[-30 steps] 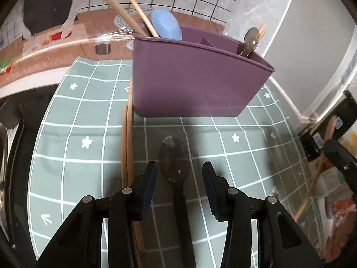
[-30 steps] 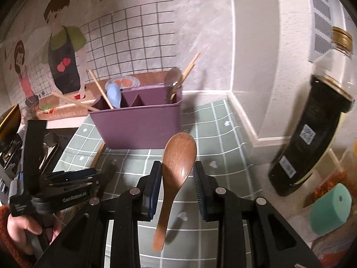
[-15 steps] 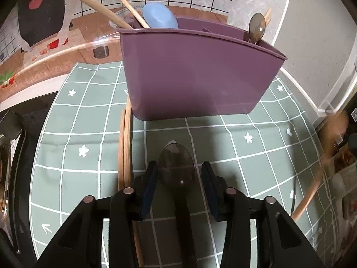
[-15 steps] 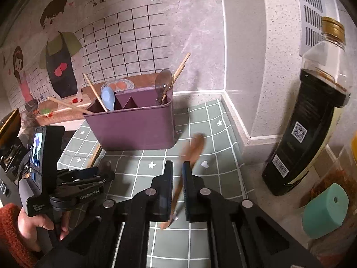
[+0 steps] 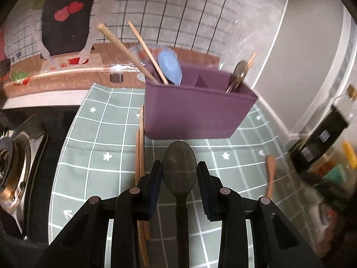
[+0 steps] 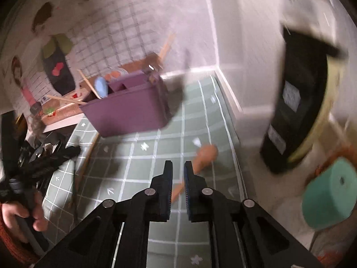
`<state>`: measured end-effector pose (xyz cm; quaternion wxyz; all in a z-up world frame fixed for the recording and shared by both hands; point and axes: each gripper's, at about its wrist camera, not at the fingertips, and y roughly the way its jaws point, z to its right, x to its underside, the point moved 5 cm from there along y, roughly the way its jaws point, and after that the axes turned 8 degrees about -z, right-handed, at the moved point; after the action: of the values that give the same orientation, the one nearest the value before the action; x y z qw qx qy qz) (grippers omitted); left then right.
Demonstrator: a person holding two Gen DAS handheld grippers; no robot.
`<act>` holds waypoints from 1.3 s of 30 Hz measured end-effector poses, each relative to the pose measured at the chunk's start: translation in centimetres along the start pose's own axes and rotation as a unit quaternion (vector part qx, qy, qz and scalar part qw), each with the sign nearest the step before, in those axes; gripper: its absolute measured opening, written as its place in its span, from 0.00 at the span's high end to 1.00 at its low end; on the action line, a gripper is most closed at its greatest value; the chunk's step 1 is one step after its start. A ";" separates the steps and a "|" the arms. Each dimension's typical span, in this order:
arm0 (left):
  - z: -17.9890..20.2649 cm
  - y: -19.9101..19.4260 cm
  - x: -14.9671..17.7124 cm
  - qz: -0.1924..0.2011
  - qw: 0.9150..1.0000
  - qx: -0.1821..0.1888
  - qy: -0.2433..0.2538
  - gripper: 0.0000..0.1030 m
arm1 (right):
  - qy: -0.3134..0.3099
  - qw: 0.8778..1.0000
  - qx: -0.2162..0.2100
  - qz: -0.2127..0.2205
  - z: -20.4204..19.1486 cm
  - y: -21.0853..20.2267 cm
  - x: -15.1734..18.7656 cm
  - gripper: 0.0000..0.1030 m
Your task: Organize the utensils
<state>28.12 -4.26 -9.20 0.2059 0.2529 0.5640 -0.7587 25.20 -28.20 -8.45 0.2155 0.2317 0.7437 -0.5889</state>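
A purple utensil holder (image 5: pixel 196 109) stands on the green checked mat (image 5: pixel 96 147), with chopsticks, a blue spoon (image 5: pixel 170 67) and a metal spoon (image 5: pixel 240 73) in it; it also shows in the right wrist view (image 6: pixel 131 109). My left gripper (image 5: pixel 179 174) is shut on a dark spoon (image 5: pixel 179 167), bowl forward, a little short of the holder. My right gripper (image 6: pixel 178 169) is nearly shut and empty. A wooden spoon (image 6: pixel 200 158) lies on the mat just beyond it, and also shows in the left wrist view (image 5: pixel 270 174).
Two wooden chopsticks (image 5: pixel 139 156) lie on the mat left of the holder. A dark sauce bottle (image 6: pixel 299 102) and a teal roll (image 6: pixel 328 192) stand at the right by the wall. A metal sink (image 5: pixel 13 167) is at the left.
The right gripper let go of the wooden spoon, which now lies on the mat, and closed its jaws. The left gripper pulled back from the holder with the dark spoon between its pads.
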 end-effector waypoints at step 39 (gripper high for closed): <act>-1.4 -5.6 0.0 0.044 0.999 0.003 0.009 0.68 | -0.016 0.997 0.074 -0.021 -2.2 5.9 -1.9 0.89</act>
<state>24.98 -1.33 -5.37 0.2335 0.2850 0.5515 -0.7484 30.18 -25.01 -11.44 0.1972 0.2221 0.6991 -0.6505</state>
